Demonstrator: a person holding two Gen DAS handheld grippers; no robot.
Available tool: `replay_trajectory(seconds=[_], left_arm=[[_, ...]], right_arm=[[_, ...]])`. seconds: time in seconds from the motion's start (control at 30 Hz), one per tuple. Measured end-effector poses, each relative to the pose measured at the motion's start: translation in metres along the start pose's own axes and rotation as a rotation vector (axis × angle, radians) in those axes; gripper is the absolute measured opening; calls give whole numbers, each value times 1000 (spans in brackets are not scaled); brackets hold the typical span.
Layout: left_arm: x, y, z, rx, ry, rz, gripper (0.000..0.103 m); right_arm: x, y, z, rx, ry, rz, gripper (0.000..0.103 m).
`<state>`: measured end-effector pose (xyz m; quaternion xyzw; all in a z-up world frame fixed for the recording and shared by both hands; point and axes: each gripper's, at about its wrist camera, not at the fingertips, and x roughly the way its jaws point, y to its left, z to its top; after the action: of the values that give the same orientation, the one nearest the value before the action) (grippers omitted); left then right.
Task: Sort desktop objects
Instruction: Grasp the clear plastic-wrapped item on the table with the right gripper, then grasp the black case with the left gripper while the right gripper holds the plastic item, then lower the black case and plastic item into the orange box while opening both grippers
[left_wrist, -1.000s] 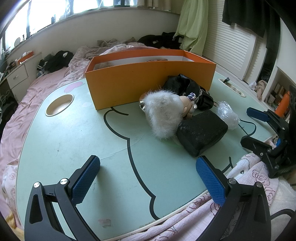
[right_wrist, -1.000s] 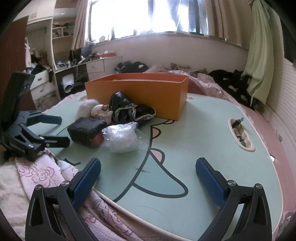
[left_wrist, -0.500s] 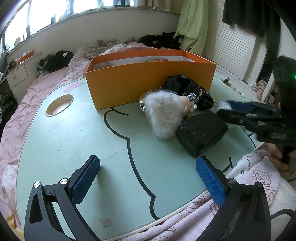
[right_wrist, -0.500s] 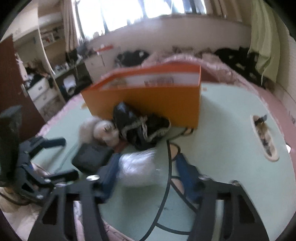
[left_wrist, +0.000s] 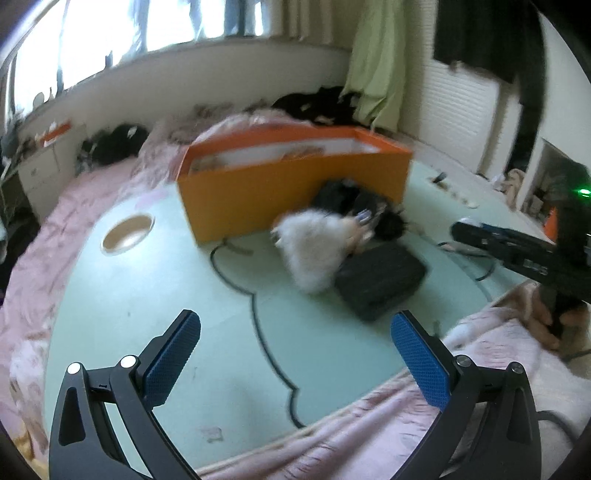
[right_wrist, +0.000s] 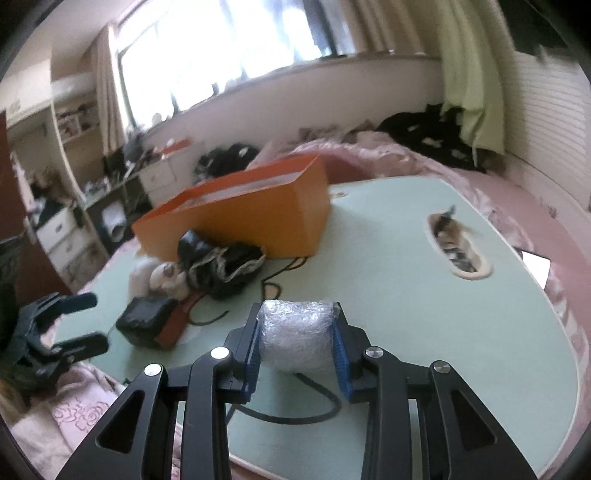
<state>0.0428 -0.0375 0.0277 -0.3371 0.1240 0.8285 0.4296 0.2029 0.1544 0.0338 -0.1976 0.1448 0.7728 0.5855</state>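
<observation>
My right claw (right_wrist: 297, 332) is closing on the wad of clear bubble wrap (right_wrist: 295, 338), and both blue pads press its sides, so the wad is gripped between them. It sits low in the middle of my right wrist view, above the pale green surface (right_wrist: 461, 332) with its black line drawing.

From that wad, the rest of the clutter lies toward ten o'clock. The black pouch (right_wrist: 146, 321) rests on the surface with a red-brown edge showing at its right side. Just beyond it is the fluffy white doll (right_wrist: 159, 277), and touching the doll at its two o'clock side is the crumpled black fabric (right_wrist: 225, 266). The orange box (right_wrist: 251, 218) stands behind them all, open at the top, with the black fabric against its near wall. At two o'clock from the wad an oval recess (right_wrist: 458, 243) in the surface holds some small bits I cannot make out.

My left claw (left_wrist: 295, 362) stands wide, nothing between its pads, hovering over the near edge of the surface. In its view the doll is at one o'clock with the black pouch touching its right side, and a round recess (left_wrist: 127, 234) lies at eleven o'clock. The right claw reaches in from three o'clock, a hand (left_wrist: 554, 325) under it. Pink bedding (left_wrist: 480, 369) wraps the near rim.
</observation>
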Motion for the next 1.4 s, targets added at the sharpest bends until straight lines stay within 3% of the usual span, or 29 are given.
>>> replay_trajectory(seconds=[0.13, 0.27, 0.43, 0.5, 0.57, 0.6, 0.77, 0.97, 1.2, 1.4], left_arm=[[5, -10, 19, -40, 106, -54, 102], [19, -14, 38, -167, 193, -125, 102], [38, -38, 55, -126, 228, -43, 102], [49, -44, 58, -110, 262, -27, 95], [57, -44, 55, -103, 308, -11, 69], [60, -40, 53, -126, 328, -37, 68], [39, -19, 41, -189, 255, -95, 68], [-3, 0, 28, -146, 149, -88, 68], [-21, 35, 83, -187, -38, 3, 68], [17, 48, 129, -198, -135, 76, 68]], right_arm=[[1, 1, -1, -1, 7, 9, 32], [1, 4, 0, -14, 9, 17, 32], [0, 1, 0, -7, 14, 29, 32], [0, 0, 1, -7, 14, 32, 33], [0, 0, 2, -10, 14, 34, 33], [0, 0, 1, -10, 14, 35, 33], [0, 1, 2, -19, 11, 40, 33], [-4, 13, 11, -78, -5, 32, 32], [8, 58, 85, -176, -51, 37, 32], [55, 74, 135, -184, -47, 54, 33]])
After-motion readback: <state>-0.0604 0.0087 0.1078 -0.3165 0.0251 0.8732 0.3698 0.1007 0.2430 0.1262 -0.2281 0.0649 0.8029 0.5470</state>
